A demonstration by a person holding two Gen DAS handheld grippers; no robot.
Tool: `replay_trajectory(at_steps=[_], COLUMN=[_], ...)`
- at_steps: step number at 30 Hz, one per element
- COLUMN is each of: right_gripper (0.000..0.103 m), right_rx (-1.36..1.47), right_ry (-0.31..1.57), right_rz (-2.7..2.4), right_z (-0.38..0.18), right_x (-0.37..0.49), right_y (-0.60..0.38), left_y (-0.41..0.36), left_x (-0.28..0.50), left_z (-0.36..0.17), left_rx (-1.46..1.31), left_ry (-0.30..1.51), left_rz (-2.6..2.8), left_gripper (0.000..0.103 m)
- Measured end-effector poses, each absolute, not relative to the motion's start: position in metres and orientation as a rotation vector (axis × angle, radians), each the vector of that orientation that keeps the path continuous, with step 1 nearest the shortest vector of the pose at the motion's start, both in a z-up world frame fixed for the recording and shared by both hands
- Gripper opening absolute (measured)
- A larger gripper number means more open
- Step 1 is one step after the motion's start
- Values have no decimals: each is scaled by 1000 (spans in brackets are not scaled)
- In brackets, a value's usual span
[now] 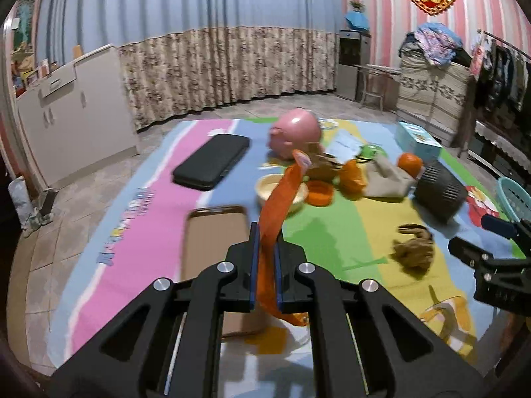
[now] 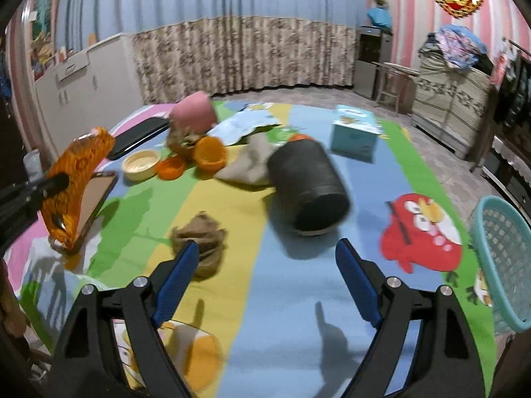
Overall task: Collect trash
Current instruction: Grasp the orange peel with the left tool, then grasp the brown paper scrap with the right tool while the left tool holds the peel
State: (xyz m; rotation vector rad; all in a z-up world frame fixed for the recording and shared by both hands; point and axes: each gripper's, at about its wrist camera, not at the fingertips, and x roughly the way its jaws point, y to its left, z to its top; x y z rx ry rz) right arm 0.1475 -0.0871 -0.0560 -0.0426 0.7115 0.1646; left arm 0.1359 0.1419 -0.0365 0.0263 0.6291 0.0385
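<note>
The left gripper (image 1: 265,248) points forward and downward over the play mat (image 1: 332,232), its blue-padded jaws clamped tight on an orange wrapper (image 1: 278,199) that sticks up between them. The right gripper (image 2: 267,265) tilts down over the mat too, nearer its right edge, jaws spread wide with nothing between the pads (image 2: 179,275).

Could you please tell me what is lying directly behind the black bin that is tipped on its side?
Behind the black bin lie a crumpled beige cloth and an orange fruit. The bin covers most of the fruit.
</note>
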Motion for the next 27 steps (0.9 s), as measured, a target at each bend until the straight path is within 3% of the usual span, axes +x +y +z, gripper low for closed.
replay_trajectory(at_steps=[7, 9, 13, 27], right_gripper=[82, 74, 42, 41], right_rx=[-90, -102, -108, -94], right_ry=[776, 794, 815, 630], right_rz=[193, 205, 286, 182], right_z=[-71, -75, -77, -14], right_x=[166, 170, 173, 146], right_y=[-59, -57, -50, -131], left_y=[174, 179, 183, 128], left_x=[134, 135, 138, 136], left_z=[-42, -45, -47, -20], left_rx=[-4, -8, -21, 43], left_ry=[631, 635, 640, 589], left_rz=[84, 92, 103, 35], left_gripper=[6, 6, 6, 6])
